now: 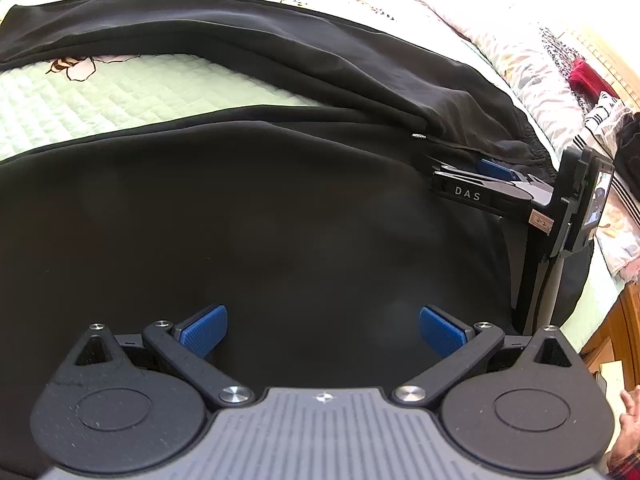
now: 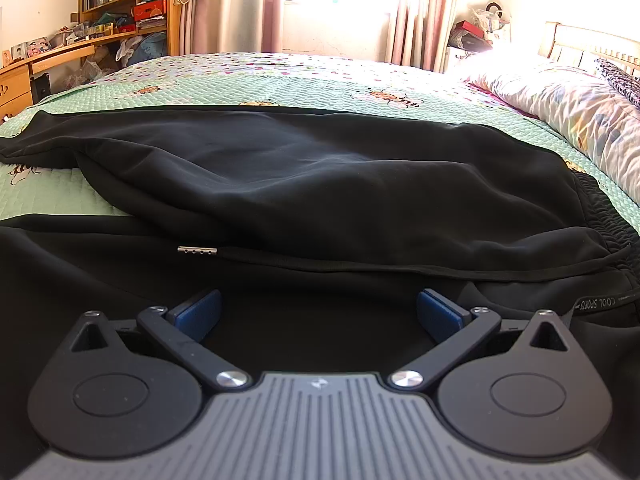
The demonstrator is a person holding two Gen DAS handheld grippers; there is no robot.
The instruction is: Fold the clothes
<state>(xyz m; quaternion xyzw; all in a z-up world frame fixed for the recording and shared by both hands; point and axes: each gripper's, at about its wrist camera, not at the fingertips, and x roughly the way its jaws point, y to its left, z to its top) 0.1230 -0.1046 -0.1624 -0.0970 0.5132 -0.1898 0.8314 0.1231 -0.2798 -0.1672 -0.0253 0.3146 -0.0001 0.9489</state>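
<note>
While a pair of black trousers (image 1: 248, 216) lies spread over the green quilted bedspread (image 1: 100, 96), both tongs sit low over the cloth with their blue pads apart. Seen from the left wrist, the left gripper (image 1: 323, 330) holds nothing, dark fabric filling the gap between its fingers and running off toward 12 o'clock. One trouser leg (image 1: 200, 36) stretches from 10 o'clock to 2 o'clock, with a wedge of bedspread showing between it and the nearer cloth. At 3 o'clock the right gripper (image 1: 494, 170) lies close over the trousers beside the gathered waistband (image 1: 532, 140).

Seen from the right wrist, the right gripper (image 2: 319, 312) also has its jaws wide, black cloth between and beneath them; whether the pads touch it cannot be told. A drawstring (image 2: 360, 266) with a metal tip (image 2: 197, 251) lies on the trousers just past the fingers, at 11 o'clock. The waistband (image 2: 596, 204) sits at 2 o'clock, and the bunched leg (image 2: 280, 160) lies across at 12 o'clock. A patterned pillow (image 2: 560, 108) rests on the bed at 2 o'clock
</note>
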